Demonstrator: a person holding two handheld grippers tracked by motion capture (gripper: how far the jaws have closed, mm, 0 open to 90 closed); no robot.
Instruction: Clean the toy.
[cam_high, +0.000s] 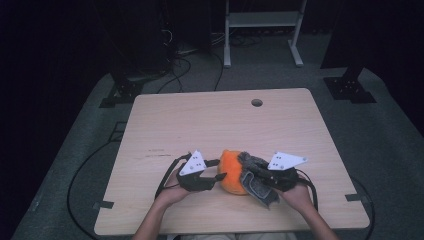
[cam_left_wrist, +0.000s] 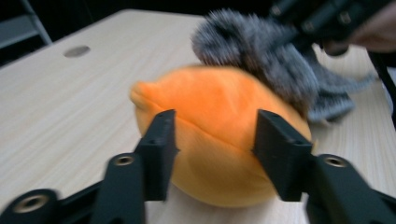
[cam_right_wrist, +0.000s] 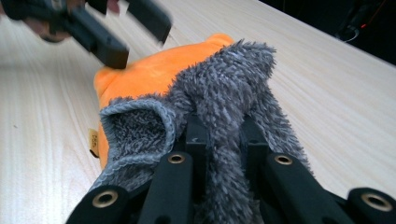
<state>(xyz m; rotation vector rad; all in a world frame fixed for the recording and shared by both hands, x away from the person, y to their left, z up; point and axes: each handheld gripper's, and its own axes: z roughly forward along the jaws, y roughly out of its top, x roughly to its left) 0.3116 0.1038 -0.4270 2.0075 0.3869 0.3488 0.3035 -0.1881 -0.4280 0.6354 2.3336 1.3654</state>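
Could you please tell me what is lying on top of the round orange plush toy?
A fuzzy grey fabric piece drapes over the round orange plush toy on the side nearer the right tool, which pinches it. The orange surface beneath the fabric is covered and cannot be seen.

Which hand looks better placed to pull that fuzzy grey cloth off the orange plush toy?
Right, probably. The right gripper is already clamped on the fuzzy grey cloth, while the left gripper squeezes the orange plush toy, steadying it on the wooden table.
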